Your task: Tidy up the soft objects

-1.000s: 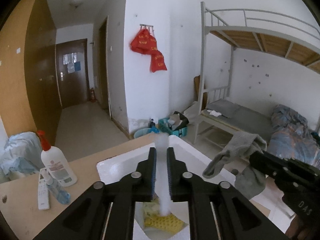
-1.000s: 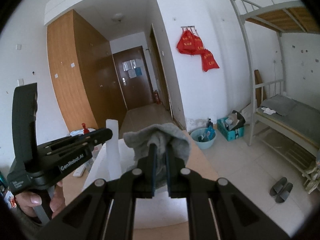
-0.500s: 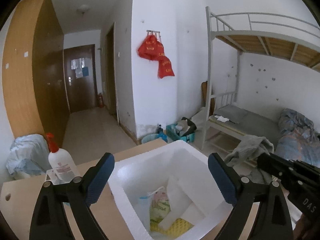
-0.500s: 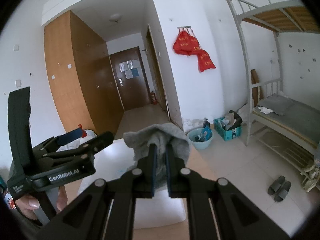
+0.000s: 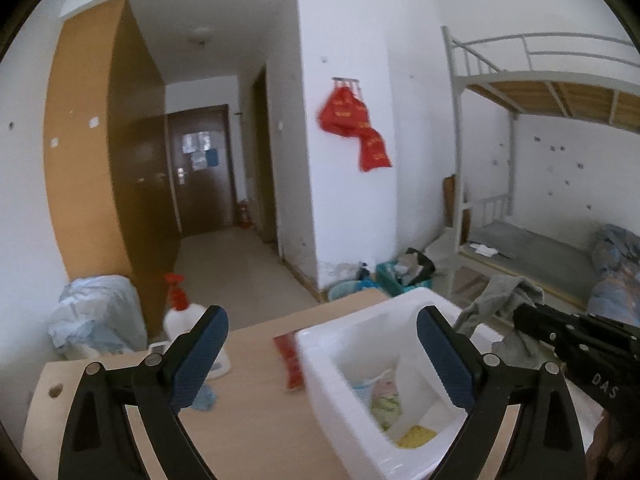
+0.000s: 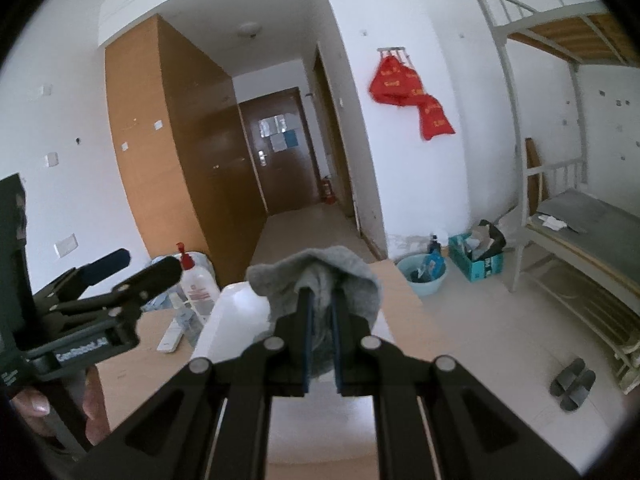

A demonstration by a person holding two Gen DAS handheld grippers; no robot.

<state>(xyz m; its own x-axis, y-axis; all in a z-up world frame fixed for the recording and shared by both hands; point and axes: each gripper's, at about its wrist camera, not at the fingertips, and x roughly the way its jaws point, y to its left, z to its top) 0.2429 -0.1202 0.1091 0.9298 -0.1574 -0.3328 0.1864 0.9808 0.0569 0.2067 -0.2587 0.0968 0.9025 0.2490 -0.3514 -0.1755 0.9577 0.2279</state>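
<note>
Grey sock fabric is clamped between the nearly closed jaws of the right hand-held gripper, bunched over the fingertips and hanging just above the white foam box. In the left wrist view the same sock is seen draped from that hand-held gripper beside the box's far right corner. The left hand-held gripper is spread wide with nothing between its blue pads, held over the wooden surface and the box's left wall. Inside the box a yellow sponge-like piece and a pale plastic-wrapped bundle are seen. A red packet is lying on the surface against the box, and a white pump bottle with a red top is standing further left.
</note>
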